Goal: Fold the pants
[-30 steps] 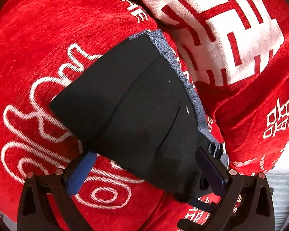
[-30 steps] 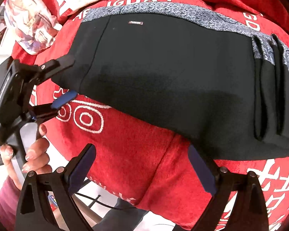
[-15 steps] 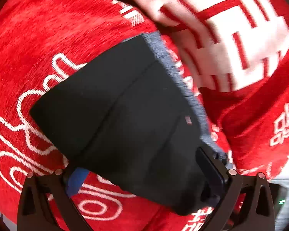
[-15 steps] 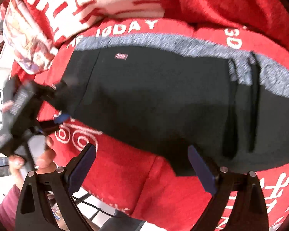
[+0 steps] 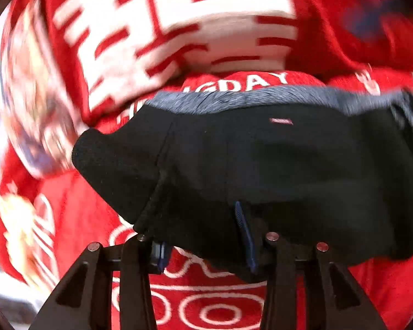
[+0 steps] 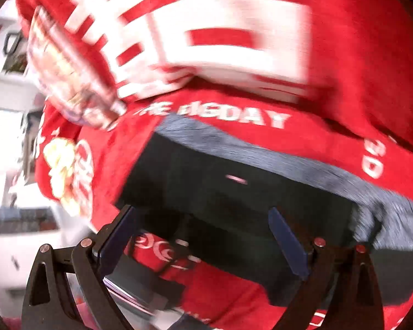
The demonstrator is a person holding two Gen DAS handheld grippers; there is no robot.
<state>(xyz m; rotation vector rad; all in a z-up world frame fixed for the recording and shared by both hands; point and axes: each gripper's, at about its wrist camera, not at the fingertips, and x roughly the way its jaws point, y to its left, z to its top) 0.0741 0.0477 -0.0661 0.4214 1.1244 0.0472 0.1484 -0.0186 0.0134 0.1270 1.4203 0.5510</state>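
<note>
1. Black pants w/ grey waistband lie on red printed blanket, near a red/white pillow behind them.
2. Left gripper: jaws pulled in, clamped on near edge of pants; cloth bunched between the blue pads.
3. Right gripper: jaws wide apart, nothing pinched; near hem of pants sits between them but pads not on it.
4. Both views motion-blurred, detail soft.
5. Progress, my read: pants look already doubled into a compact slab w/ waistband along far side, so early folds prob done. Another fold just starting: one edge grabbed, right side not yet gripped.
6. Left to do: right grip, carry edge over, flatten. Can't tell how many folds are in.
</note>
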